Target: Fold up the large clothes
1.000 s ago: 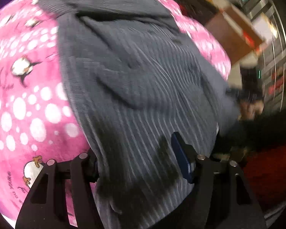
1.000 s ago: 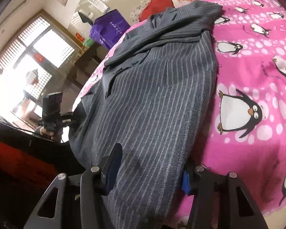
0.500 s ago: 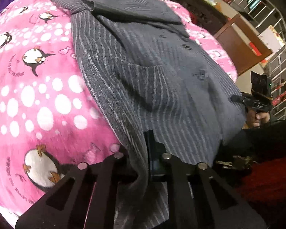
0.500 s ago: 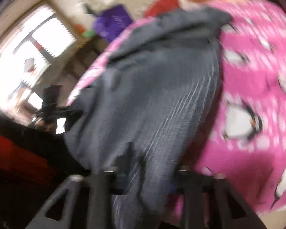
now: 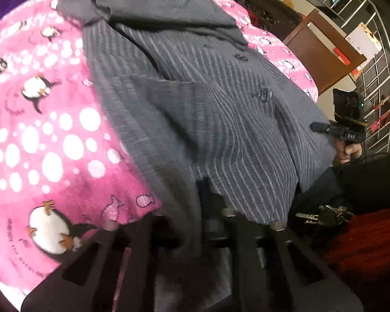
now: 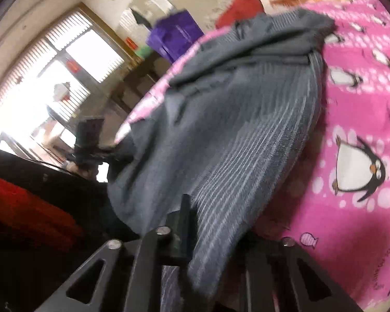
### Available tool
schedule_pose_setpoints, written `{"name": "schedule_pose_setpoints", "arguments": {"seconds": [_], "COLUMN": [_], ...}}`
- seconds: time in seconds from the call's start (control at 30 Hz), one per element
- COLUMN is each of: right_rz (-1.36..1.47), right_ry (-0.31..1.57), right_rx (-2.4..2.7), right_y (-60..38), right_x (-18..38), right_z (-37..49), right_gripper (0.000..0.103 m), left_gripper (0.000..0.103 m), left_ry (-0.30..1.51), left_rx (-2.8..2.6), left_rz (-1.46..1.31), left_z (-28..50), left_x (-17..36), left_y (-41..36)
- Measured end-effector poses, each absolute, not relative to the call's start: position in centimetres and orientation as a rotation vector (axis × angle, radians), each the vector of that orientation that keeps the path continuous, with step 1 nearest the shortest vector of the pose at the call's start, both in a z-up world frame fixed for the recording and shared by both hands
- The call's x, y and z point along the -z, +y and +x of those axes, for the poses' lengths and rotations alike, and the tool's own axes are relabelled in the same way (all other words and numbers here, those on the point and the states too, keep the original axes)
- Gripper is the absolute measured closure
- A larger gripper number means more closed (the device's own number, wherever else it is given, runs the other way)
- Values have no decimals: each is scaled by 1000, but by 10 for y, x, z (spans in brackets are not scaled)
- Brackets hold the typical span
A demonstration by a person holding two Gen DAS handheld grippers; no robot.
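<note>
A pink penguin blanket (image 5: 46, 135) covers the bed. On the blanket lies the grey striped coat (image 5: 195, 98), its near hem lifted. The left tool (image 5: 195, 208) and the right tool (image 6: 195, 223) each pinch that hem, jaws closed on cloth.

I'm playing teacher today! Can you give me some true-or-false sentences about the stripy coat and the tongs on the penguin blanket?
1. The coat is grey with thin stripes. True.
2. The blanket is green with frogs. False: it is pink with penguins and white dots.
3. The left tongs are pinching the coat's near edge. True.
4. The right tongs hang wide open above the blanket. False: they are closed on the coat's hem.
5. The coat lies on the floor. False: it lies on the blanket.
</note>
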State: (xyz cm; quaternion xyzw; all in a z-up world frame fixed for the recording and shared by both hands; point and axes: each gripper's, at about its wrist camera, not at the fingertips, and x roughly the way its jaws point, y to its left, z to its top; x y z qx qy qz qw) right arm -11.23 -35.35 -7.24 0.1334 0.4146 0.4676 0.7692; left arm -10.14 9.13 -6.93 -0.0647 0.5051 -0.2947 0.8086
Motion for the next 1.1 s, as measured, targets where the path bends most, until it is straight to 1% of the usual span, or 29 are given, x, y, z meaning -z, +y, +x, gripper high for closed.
{"name": "schedule_pose_setpoints", "arguments": {"seconds": [0.13,0.27,0.43,0.6,0.67,0.77,0.83,0.97,1.07,1.1], "right_rz": [374,466,535,579,585,611,622,637,710,754], "right_ry": [782,651,535,506,510,549,623,743,845,875], "right_rx": [-1042,-985,-928,-830,-773,-697,-612,-503,-453,-448], "right_y": [-366,-388,-397,-383,-379,-371,-362,-348,-347,-349], "right_x": [46,17,-15,-32,-38,-42,-34,-6,26,39], "right_z": [-120,-106,-55,29,66,128,166,219,240,241], "right_gripper": [95,96,96,96,96,96,96,96,91,89], "left_gripper": [99,99,99,99,99,99,99,96,95,94], "left_ry": [949,838,689,620,625,657,729,885,1018,1029], "left_rx": [622,608,540,336,291,238,197,140,124,126], "left_rz": [-230,-342,-520,-622,-678,-641,-638,-517,-455,-452], "left_z": [-117,-107,-56,27,66,122,158,209,230,231], "left_x": [44,22,-12,-35,-37,-37,-21,24,59,64], "left_y": [112,125,141,167,178,179,180,168,158,157]}}
